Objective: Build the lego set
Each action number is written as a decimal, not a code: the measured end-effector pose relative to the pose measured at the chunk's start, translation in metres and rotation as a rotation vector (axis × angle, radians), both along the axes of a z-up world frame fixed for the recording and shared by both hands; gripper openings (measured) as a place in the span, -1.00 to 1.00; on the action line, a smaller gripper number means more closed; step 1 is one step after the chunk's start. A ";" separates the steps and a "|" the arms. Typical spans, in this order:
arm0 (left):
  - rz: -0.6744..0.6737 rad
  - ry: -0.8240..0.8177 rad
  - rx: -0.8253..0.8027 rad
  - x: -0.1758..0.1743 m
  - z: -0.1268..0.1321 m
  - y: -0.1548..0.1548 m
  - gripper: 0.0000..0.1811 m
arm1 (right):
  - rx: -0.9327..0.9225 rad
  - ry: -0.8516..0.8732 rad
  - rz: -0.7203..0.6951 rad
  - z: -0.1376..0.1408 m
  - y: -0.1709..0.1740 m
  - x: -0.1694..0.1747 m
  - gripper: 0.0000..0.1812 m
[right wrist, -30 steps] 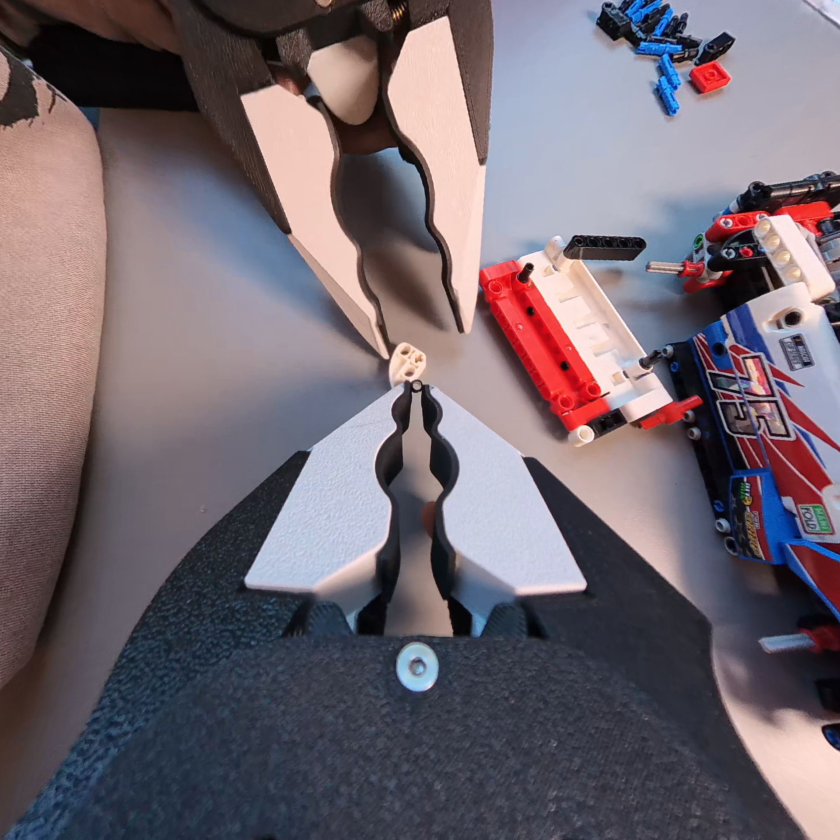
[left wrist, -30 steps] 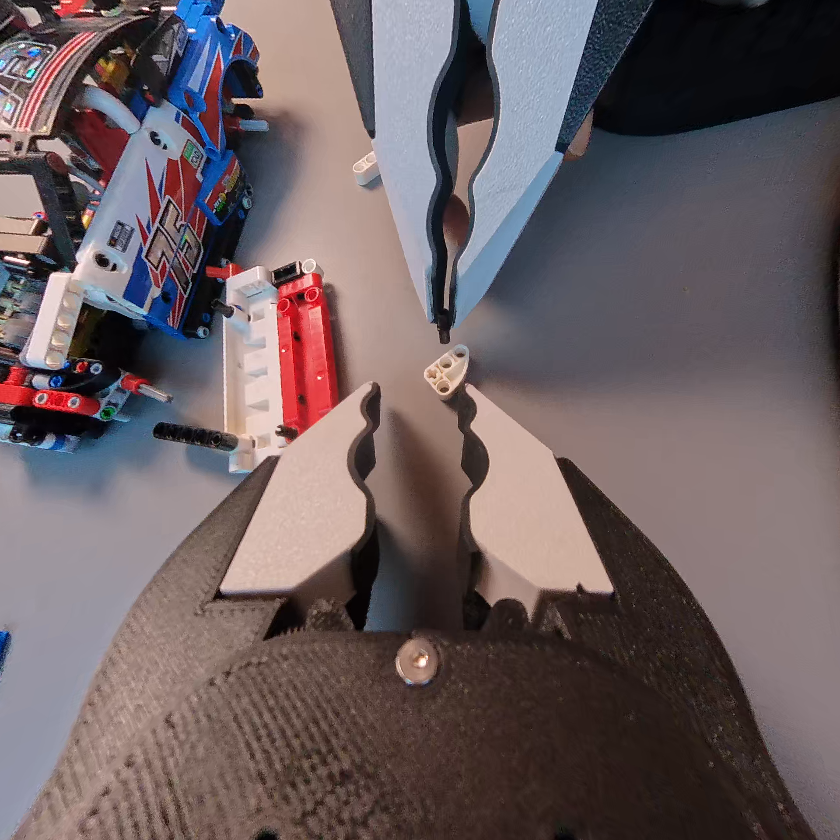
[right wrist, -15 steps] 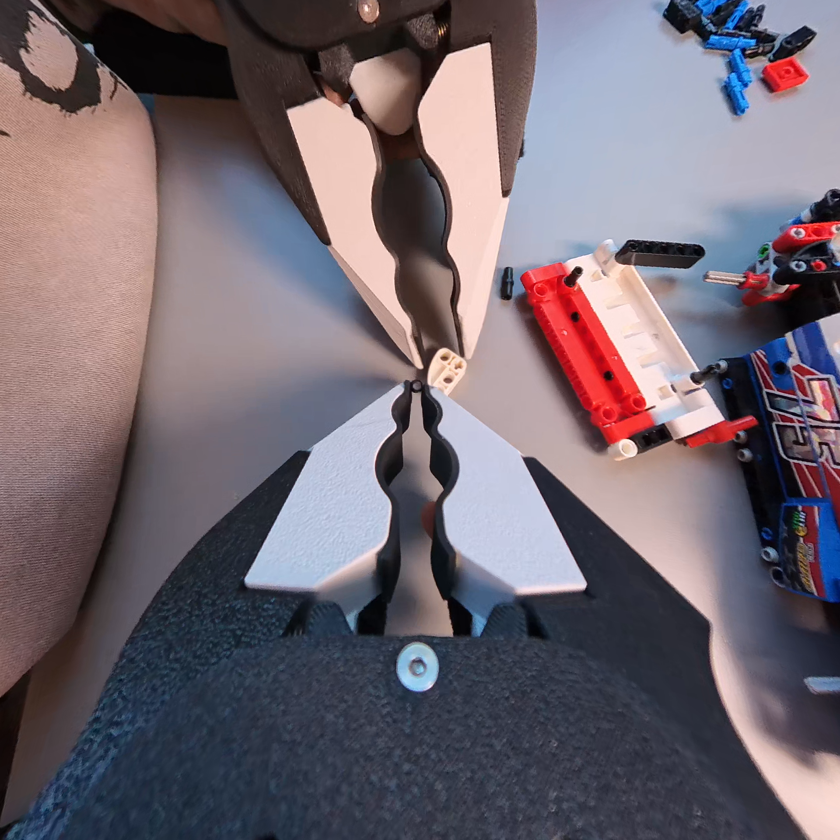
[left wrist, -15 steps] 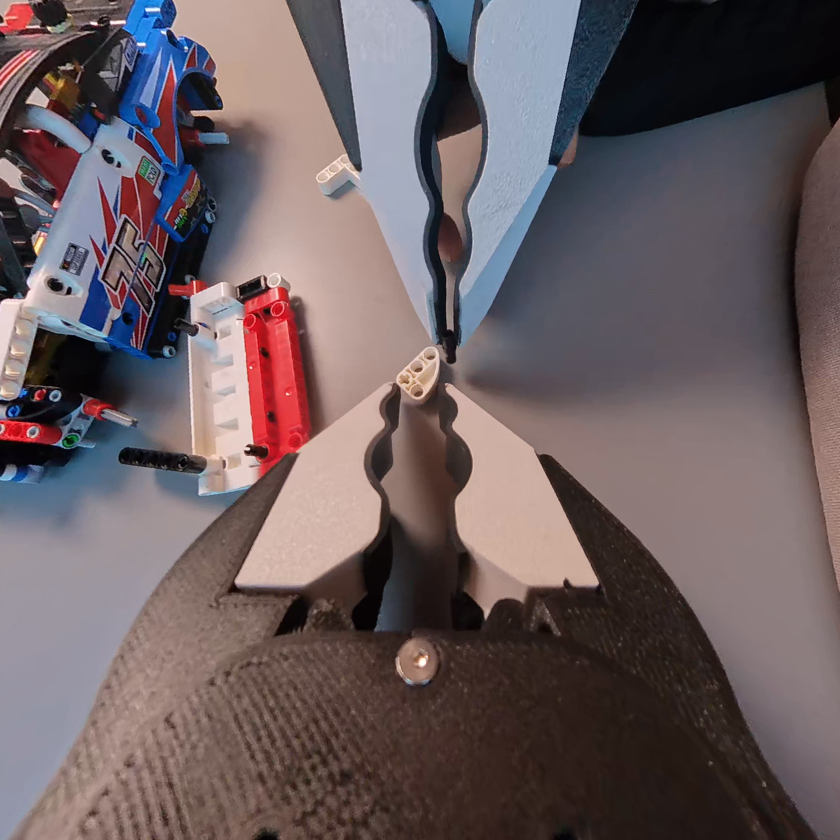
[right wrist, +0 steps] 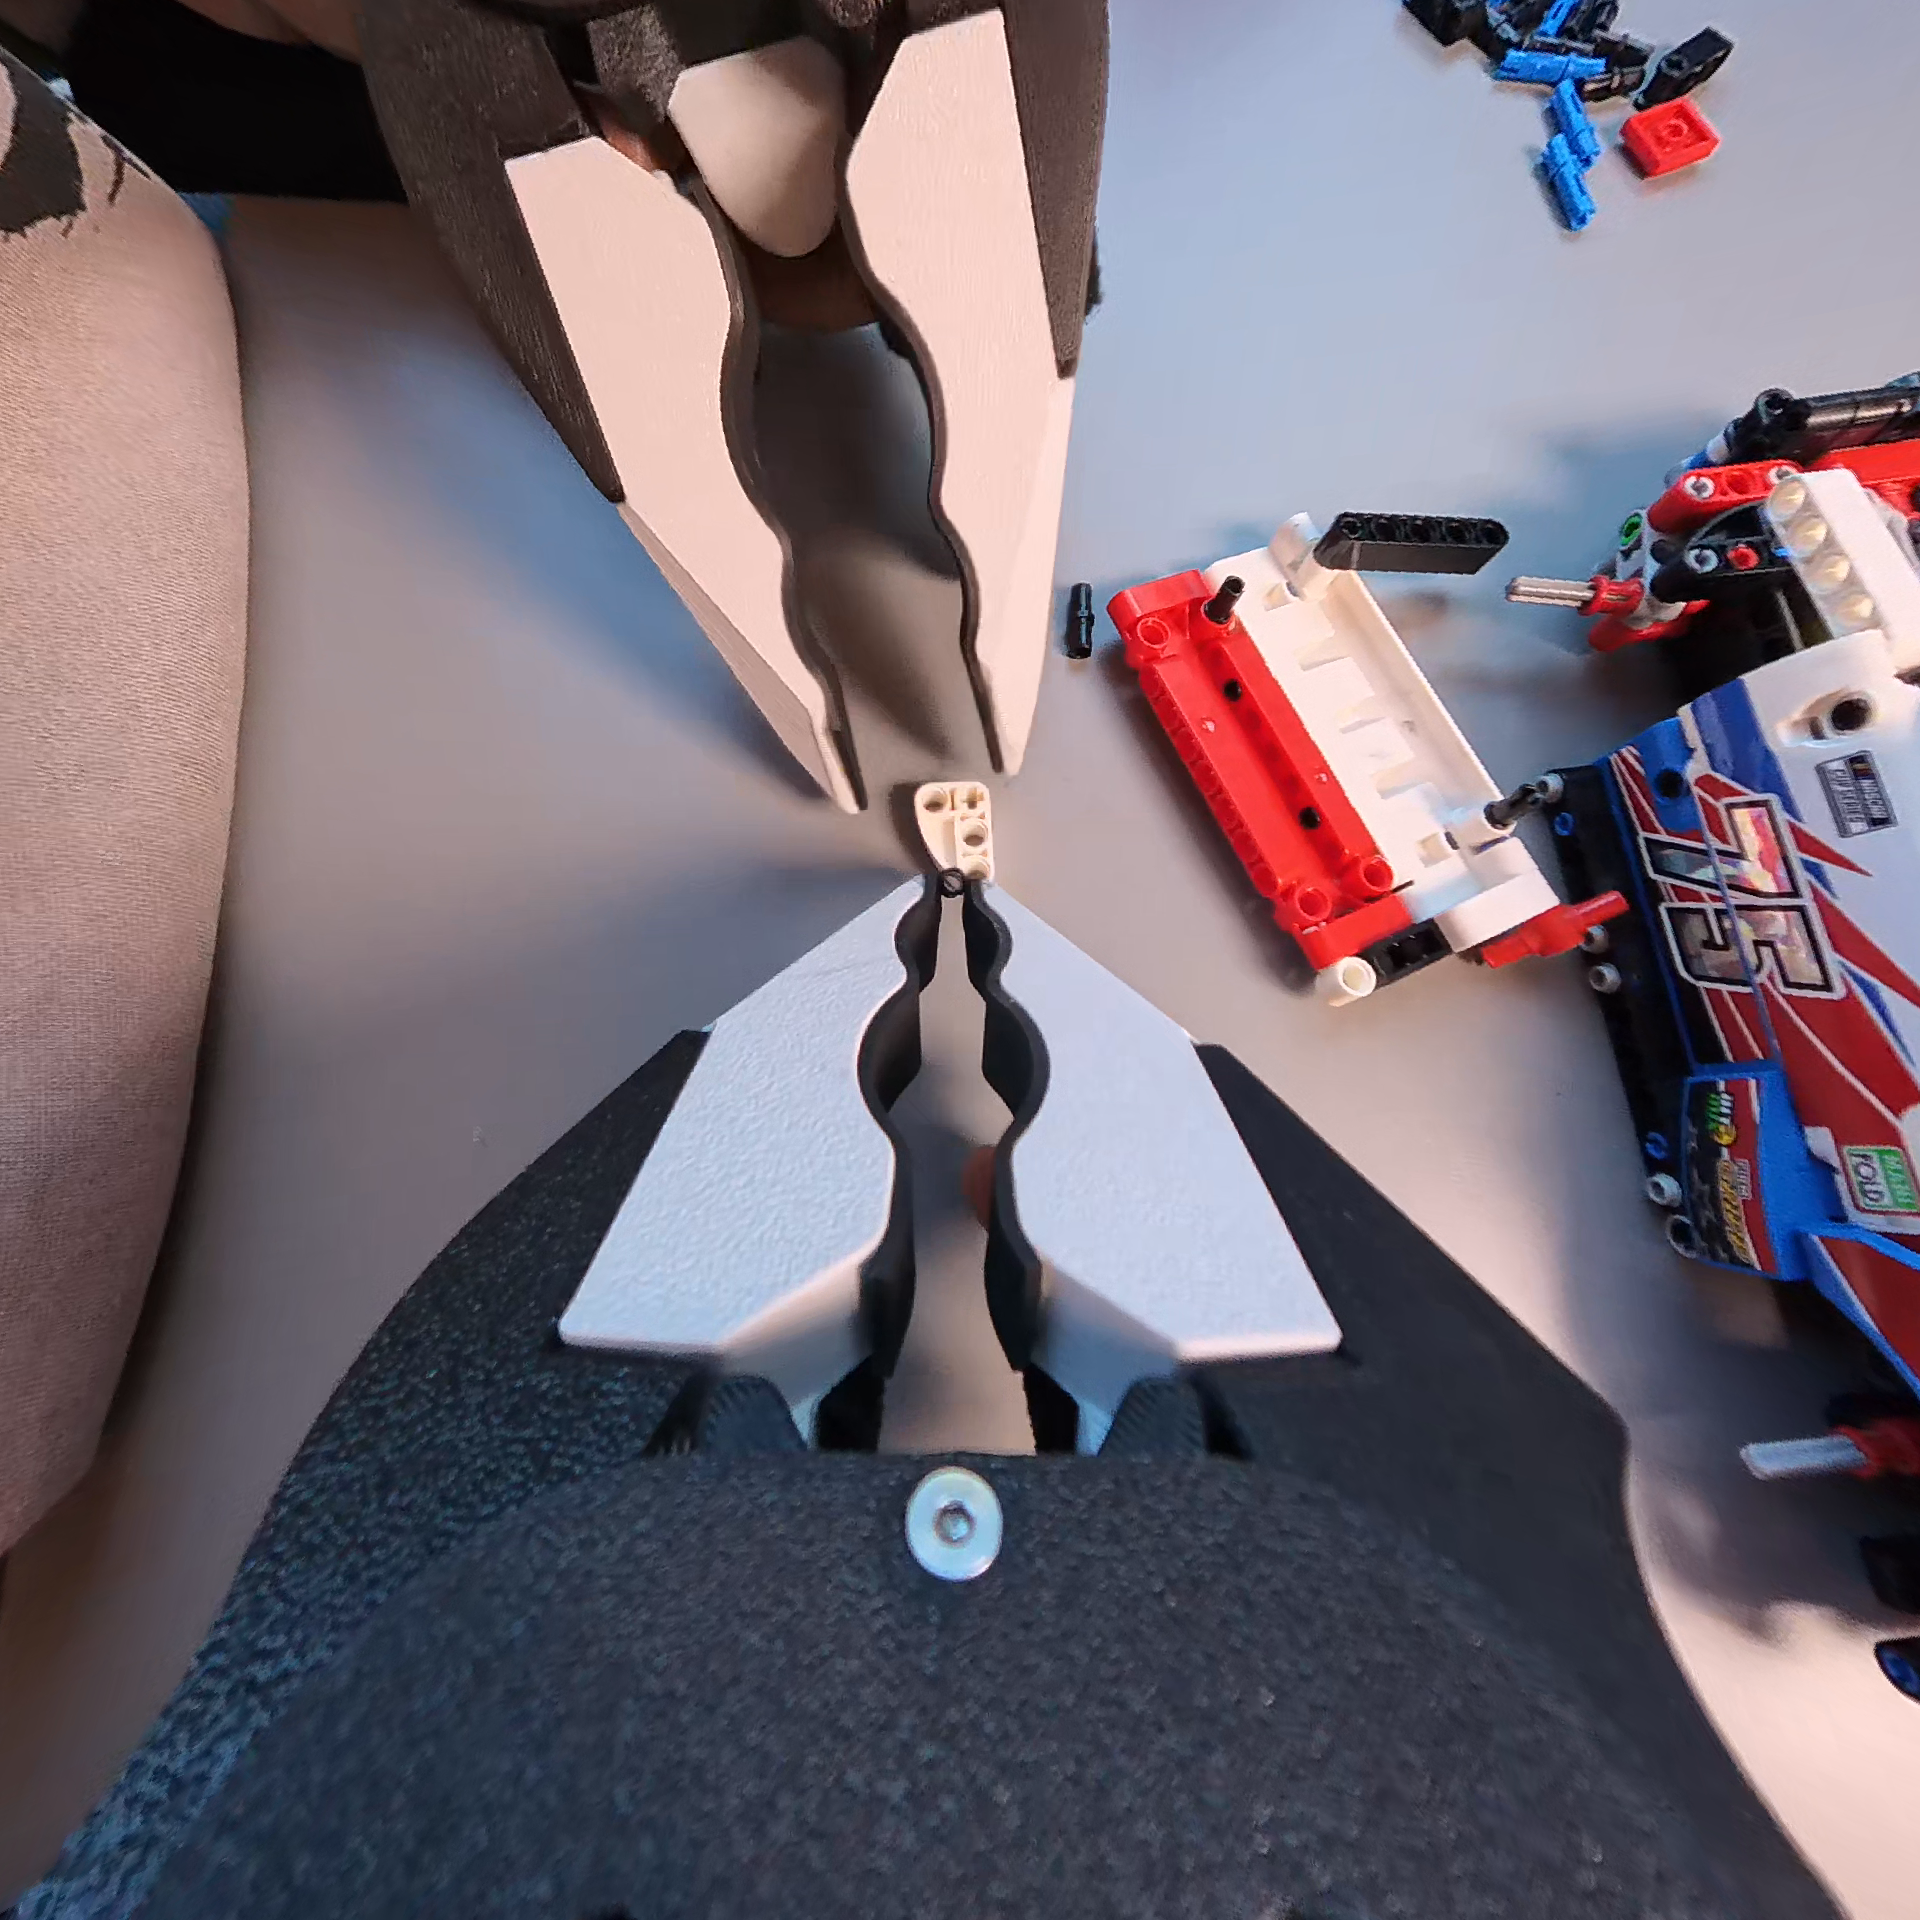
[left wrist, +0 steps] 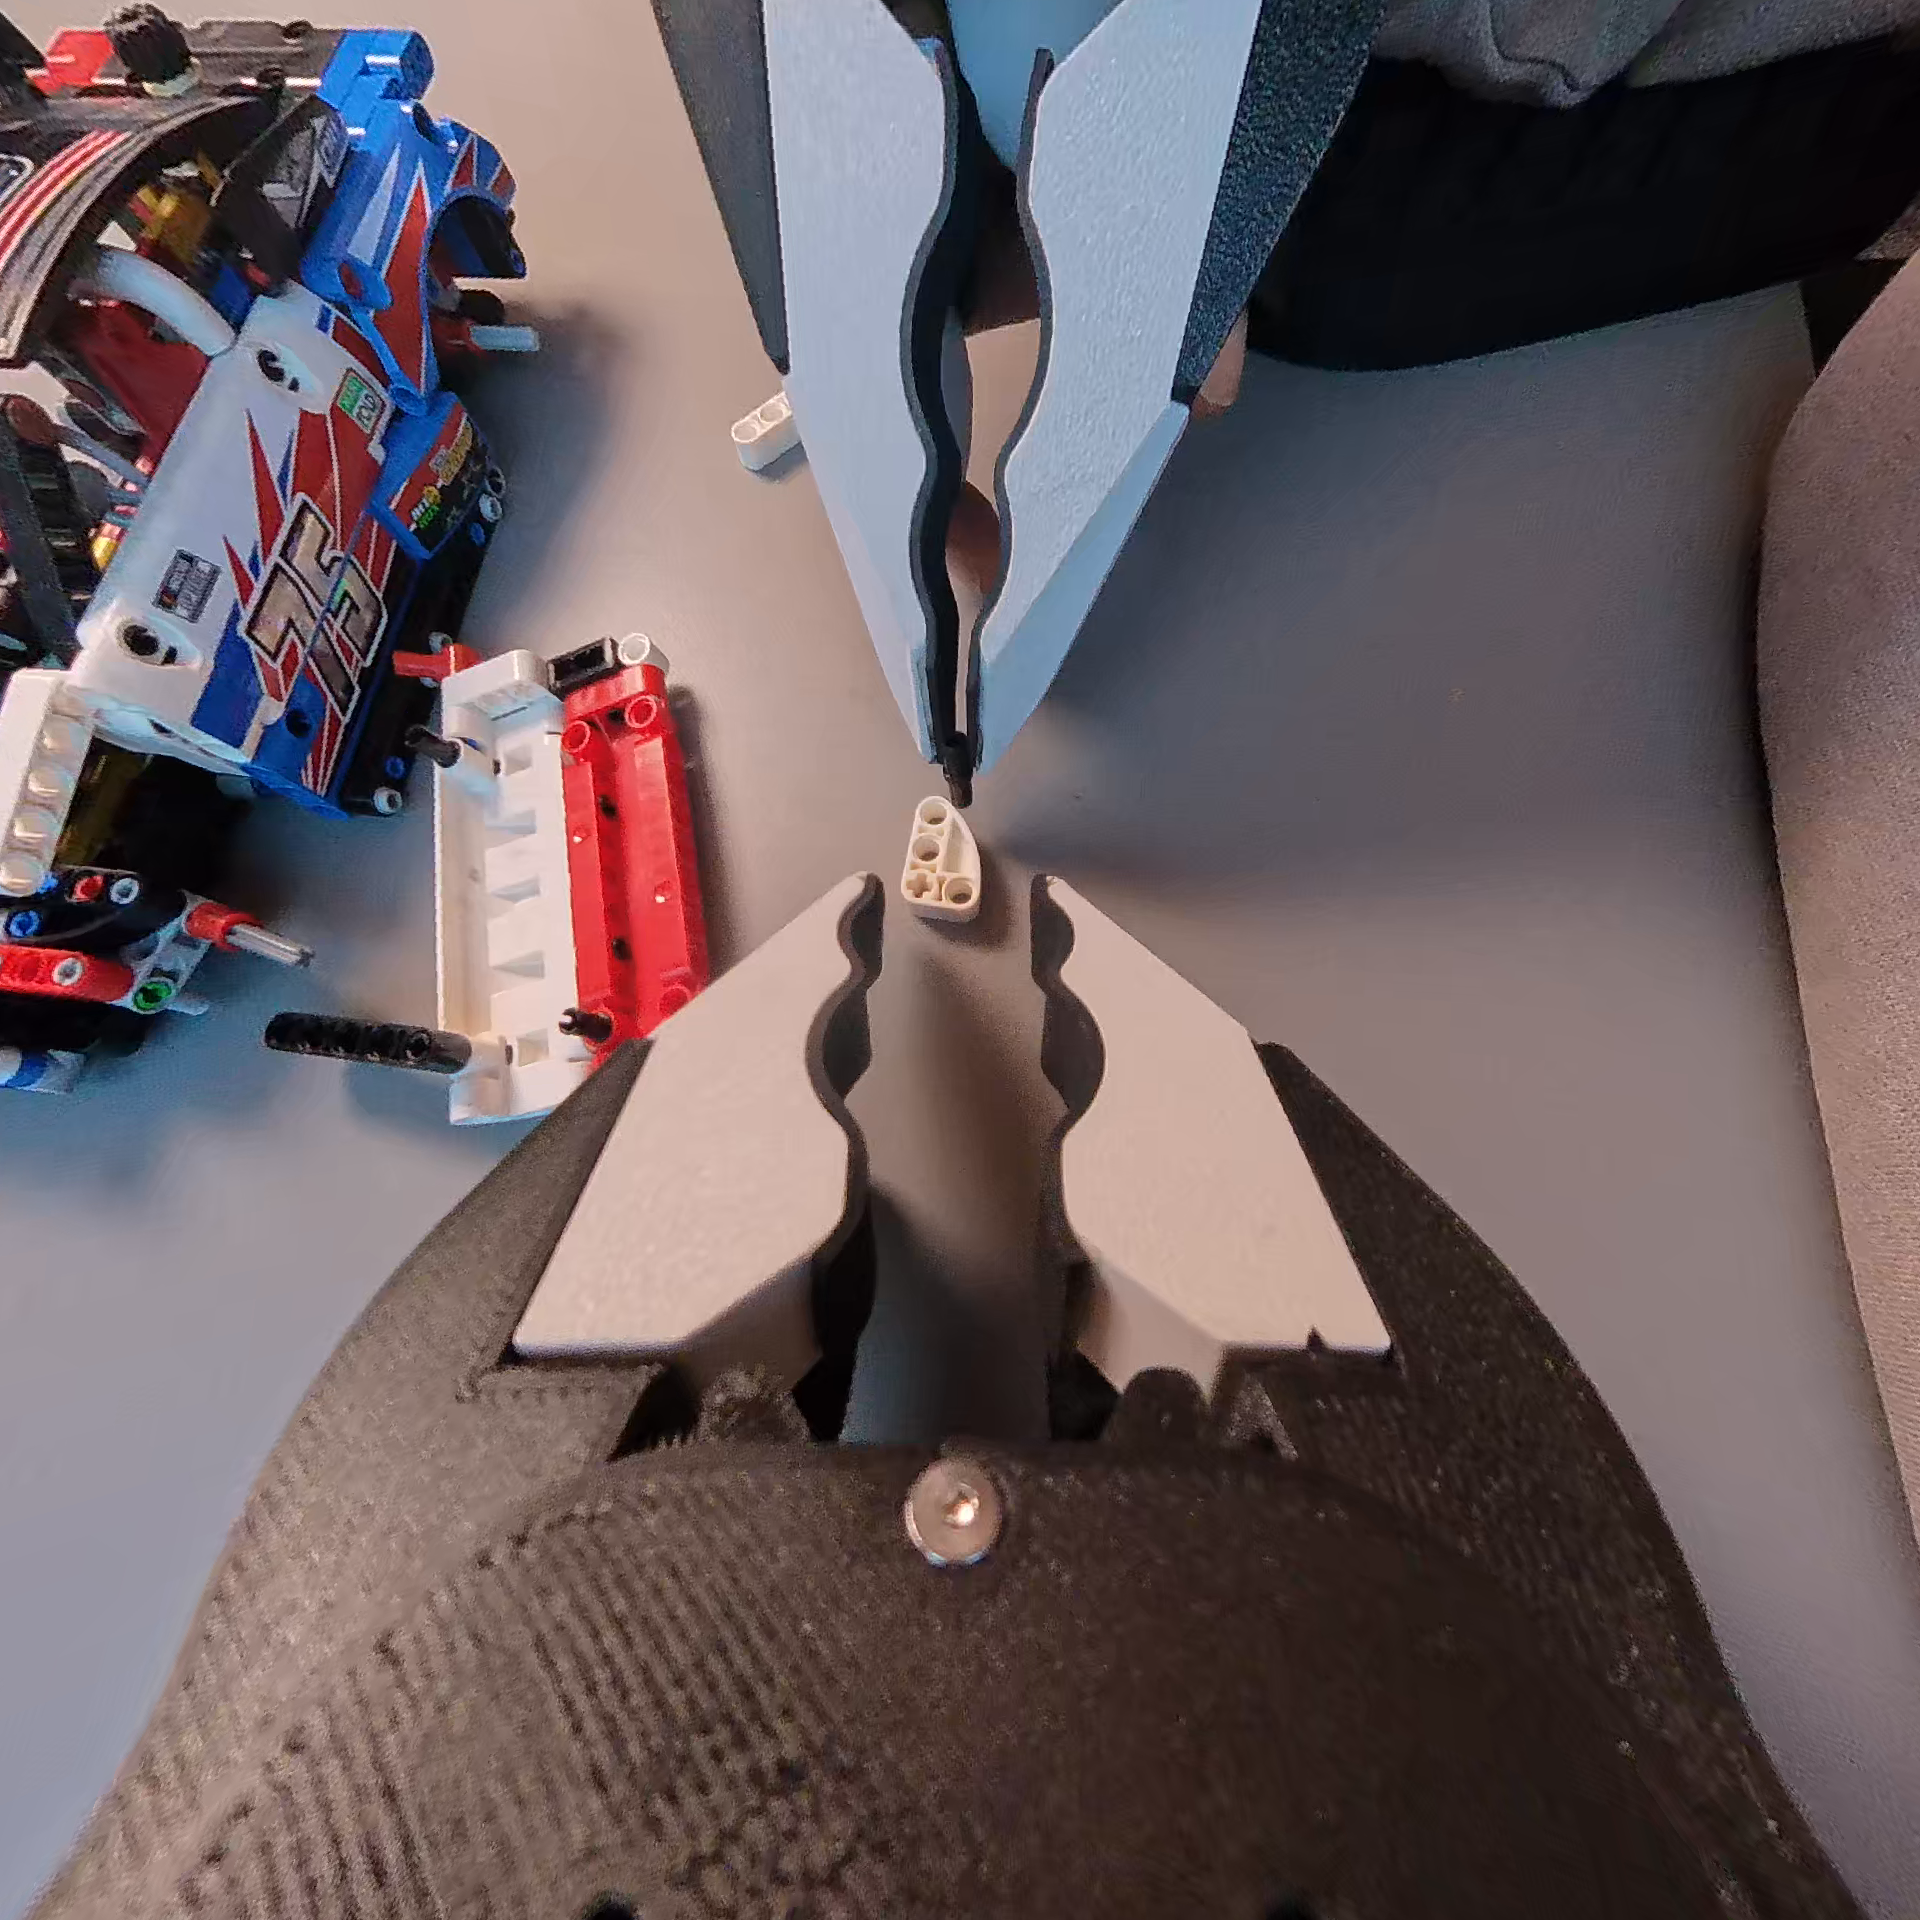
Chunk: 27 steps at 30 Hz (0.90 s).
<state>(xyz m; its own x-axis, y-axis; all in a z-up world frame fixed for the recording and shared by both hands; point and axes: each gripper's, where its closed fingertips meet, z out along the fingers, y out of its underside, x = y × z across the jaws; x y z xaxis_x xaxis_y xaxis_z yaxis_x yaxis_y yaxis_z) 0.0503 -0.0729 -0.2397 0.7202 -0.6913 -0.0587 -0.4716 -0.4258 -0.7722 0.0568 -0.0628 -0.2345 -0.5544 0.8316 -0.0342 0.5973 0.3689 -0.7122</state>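
A small white rounded lego piece [left wrist: 940, 860] with several holes lies on the grey table [left wrist: 1403, 727]. My left gripper [left wrist: 954, 896] is open, with the piece just ahead of and between its fingertips, not held. My right gripper [left wrist: 951, 748] reaches in from the far side, shut on a short black pin [left wrist: 956, 777] whose tip sits at the piece's far end. In the right wrist view, my right gripper [right wrist: 951, 891] holds the pin [right wrist: 952, 883] against the near end of the piece [right wrist: 958, 831]. The open left gripper [right wrist: 928, 784] is just beyond.
A red and white panel assembly [left wrist: 571, 862] [right wrist: 1320, 769] lies beside a blue, white and red race car model [left wrist: 260, 499] [right wrist: 1787, 935]. A loose black pin [right wrist: 1081, 621], a small white beam [left wrist: 767, 431], and blue and black pins with a red brick [right wrist: 1579, 94] lie around. A person's sleeve [right wrist: 104, 727] borders the table. Left and right tips are no more than a few centimetres apart.
My left gripper narrowed around the white piece, then opened wider again. The piece has turned and now lies lengthwise between the two grippers. My right gripper stays shut on the pin.
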 end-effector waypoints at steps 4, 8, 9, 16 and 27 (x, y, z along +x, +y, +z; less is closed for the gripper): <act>0.005 -0.018 -0.051 0.004 -0.006 0.002 -0.66 | -0.004 0.008 -0.012 0.004 0.005 0.000 -0.99; -0.002 0.020 -0.045 0.005 -0.007 0.004 -0.85 | -0.009 0.019 -0.026 0.006 0.010 0.001 -0.99; -0.005 0.032 -0.033 0.005 -0.007 0.004 -0.85 | -0.007 0.021 -0.028 0.006 0.011 0.001 -0.99; 0.019 0.038 0.080 0.000 0.009 0.011 -0.85 | -0.013 0.052 -0.067 0.011 0.020 -0.001 -0.99; 0.108 -0.322 -0.174 -0.013 0.019 0.003 -0.73 | -0.036 0.059 -0.079 0.012 0.022 -0.001 -0.99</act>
